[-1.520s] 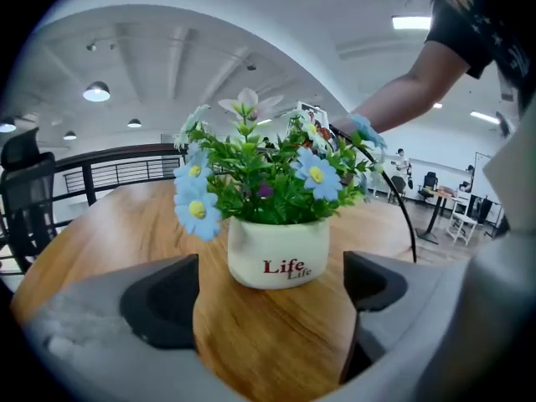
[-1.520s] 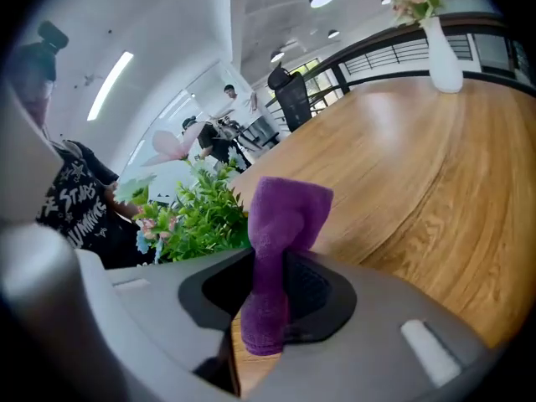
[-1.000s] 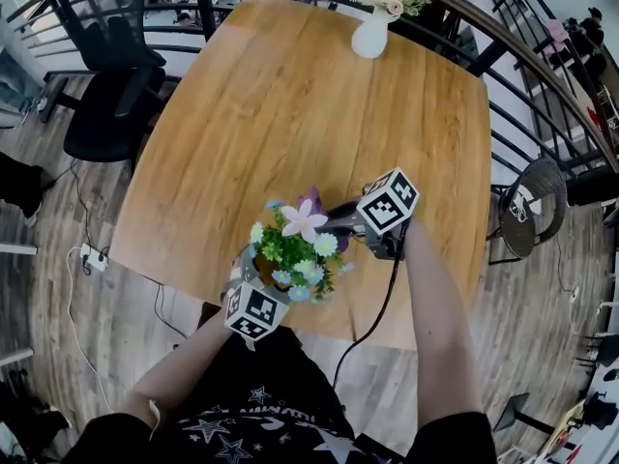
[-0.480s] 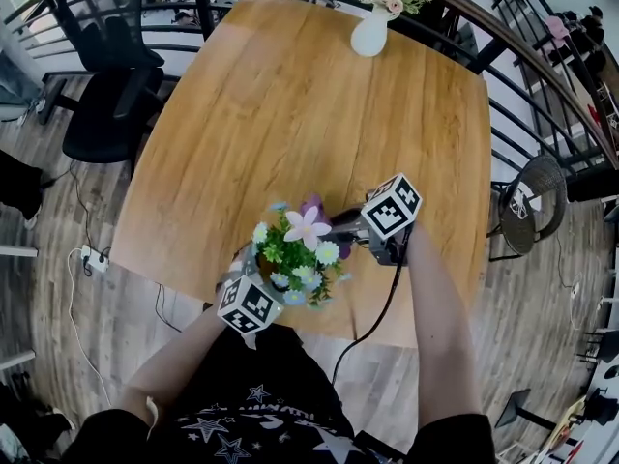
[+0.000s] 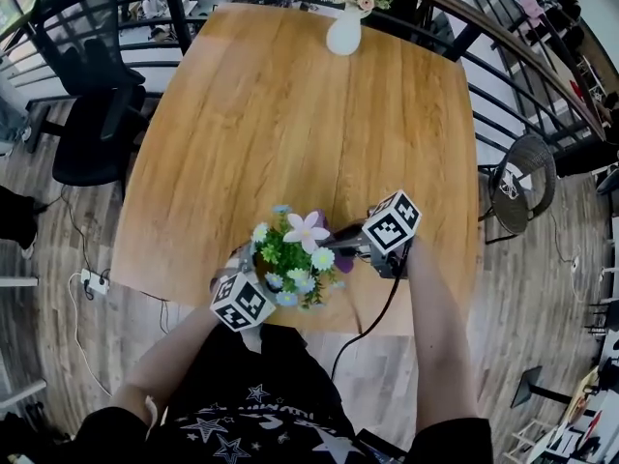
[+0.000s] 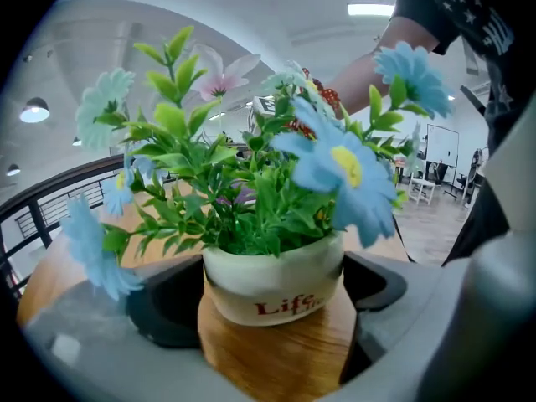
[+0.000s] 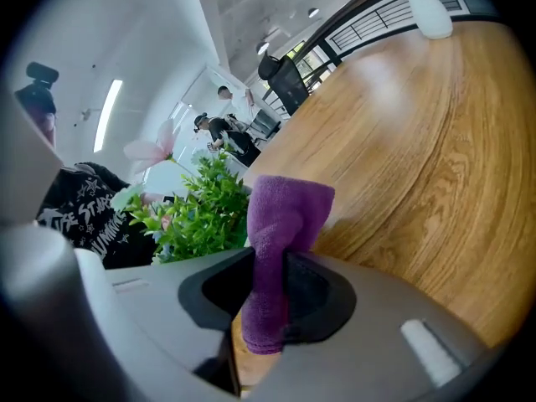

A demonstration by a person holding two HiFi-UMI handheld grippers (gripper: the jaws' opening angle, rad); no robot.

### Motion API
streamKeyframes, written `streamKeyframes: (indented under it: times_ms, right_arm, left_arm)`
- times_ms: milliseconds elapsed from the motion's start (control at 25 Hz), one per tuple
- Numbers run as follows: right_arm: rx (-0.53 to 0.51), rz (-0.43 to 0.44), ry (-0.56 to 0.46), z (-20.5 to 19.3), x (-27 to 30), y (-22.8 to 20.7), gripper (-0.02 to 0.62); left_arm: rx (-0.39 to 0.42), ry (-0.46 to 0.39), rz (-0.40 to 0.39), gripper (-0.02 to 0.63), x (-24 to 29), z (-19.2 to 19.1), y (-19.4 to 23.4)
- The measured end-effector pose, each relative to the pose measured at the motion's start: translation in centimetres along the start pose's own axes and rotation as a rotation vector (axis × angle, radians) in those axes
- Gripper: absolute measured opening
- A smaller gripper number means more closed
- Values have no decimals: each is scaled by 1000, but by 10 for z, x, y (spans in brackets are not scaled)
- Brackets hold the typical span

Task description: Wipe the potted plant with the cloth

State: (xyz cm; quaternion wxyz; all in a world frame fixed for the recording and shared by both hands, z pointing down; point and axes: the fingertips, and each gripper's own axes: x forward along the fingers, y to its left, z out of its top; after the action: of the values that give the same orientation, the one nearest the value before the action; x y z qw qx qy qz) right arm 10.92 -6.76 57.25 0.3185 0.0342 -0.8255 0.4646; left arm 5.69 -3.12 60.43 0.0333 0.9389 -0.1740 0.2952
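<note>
The potted plant (image 5: 292, 261) has green leaves, blue, white and pink flowers, and a white pot (image 6: 272, 279) with red lettering. It is held just above the near edge of the wooden table (image 5: 290, 114). My left gripper (image 6: 272, 296) is shut on the pot, one jaw on each side of it. My right gripper (image 7: 272, 296) is shut on a purple cloth (image 7: 280, 241) that sticks up between its jaws. The cloth (image 5: 338, 256) touches the plant's right side, by the leaves (image 7: 205, 212).
A white vase of pink flowers (image 5: 346, 17) stands at the table's far edge. A black office chair (image 5: 87, 104) sits left of the table, a dark railing (image 5: 503, 56) curves behind it, and a round wire stool (image 5: 522, 182) stands at the right.
The plant and both grippers have drifted slightly toward the table's near edge in the head view. The cloth stays against the plant's right side. Both grips are unchanged.
</note>
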Motion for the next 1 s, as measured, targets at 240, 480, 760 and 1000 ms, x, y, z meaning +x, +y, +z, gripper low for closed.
streamKeyframes:
  times_ms: [240, 480, 760, 1000]
  right_arm:
    - [66, -29, -79, -26, -2, 4, 98]
    - [122, -51, -127, -51, 3, 16, 98]
    - [134, -65, -129, -71, 12, 34, 98]
    - [144, -61, -147, -82, 23, 46, 98]
  left_arm:
    - [32, -5, -43, 541, 1, 0, -1]
    - [62, -2, -89, 541, 0, -2, -3]
    - [103, 7, -147, 541, 1, -2, -7]
    - [158, 22, -222, 541, 3, -2, -12]
